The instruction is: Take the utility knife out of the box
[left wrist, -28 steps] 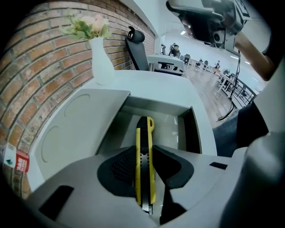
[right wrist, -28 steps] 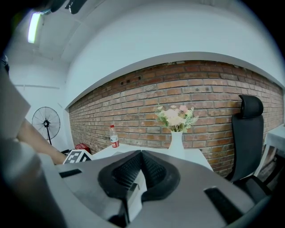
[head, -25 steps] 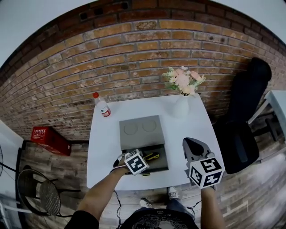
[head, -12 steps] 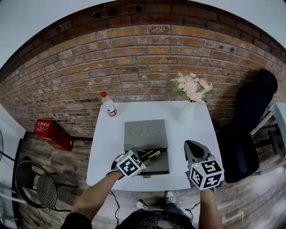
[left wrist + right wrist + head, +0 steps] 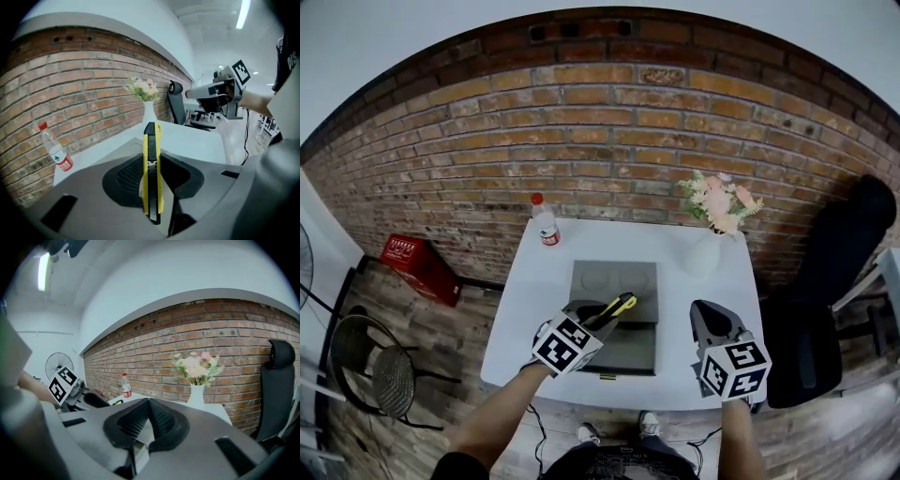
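Note:
The yellow-and-black utility knife (image 5: pixel 617 307) (image 5: pixel 151 173) is clamped lengthwise between the pads of my left gripper (image 5: pixel 600 319) (image 5: pixel 151 190). It hangs in the air above the open grey box (image 5: pixel 630 351), its tip pointing away toward the raised lid (image 5: pixel 614 278). The box lies in the middle of the white table (image 5: pixel 525 309). My right gripper (image 5: pixel 707 317) (image 5: pixel 148 405) hovers to the right of the box, its jaws shut with nothing between them.
A water bottle with a red cap (image 5: pixel 546 226) stands at the table's far left corner, and a white vase of flowers (image 5: pixel 705 251) at the far right. A black office chair (image 5: pixel 834 272) is right of the table. A red crate (image 5: pixel 412 267) and a stool (image 5: pixel 380 375) sit on the floor at left.
My left gripper has risen out of the box with the knife in its jaws and tilted up. The right gripper has stayed nearly in place.

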Tool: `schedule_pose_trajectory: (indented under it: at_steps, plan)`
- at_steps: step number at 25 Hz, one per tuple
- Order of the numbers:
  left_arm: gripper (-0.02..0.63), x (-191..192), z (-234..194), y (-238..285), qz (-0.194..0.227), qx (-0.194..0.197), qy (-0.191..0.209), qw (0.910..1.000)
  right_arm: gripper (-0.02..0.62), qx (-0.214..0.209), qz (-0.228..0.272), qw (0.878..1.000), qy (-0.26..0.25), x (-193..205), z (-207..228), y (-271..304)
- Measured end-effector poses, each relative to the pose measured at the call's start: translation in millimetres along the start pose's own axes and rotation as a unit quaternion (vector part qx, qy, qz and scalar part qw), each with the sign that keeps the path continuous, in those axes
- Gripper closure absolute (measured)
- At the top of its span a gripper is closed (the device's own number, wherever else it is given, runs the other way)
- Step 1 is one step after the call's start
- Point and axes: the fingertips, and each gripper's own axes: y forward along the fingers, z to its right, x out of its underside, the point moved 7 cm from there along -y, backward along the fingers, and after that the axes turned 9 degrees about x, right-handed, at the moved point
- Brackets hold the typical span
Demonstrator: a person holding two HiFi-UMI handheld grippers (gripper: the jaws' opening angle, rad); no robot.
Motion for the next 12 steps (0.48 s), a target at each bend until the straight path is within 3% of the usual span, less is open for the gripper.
schedule_pose_trajectory:
  at_steps: [6, 12]
  plan:
    - [0.477, -25.8, -8.8, -26.6, 0.059, -0.055, -0.014, 0.9967, 0.577, -0.014, 0.014, 1.000, -0.007, -13.3, 4.2, 10.0]
    - [0.477, -45.1, -18.2, -55.1, 0.110, -0.109, -0.028, 0.9875, 0.577, -0.030, 0.029, 0.999, -0.021, -30.2, 1.7, 18.2]
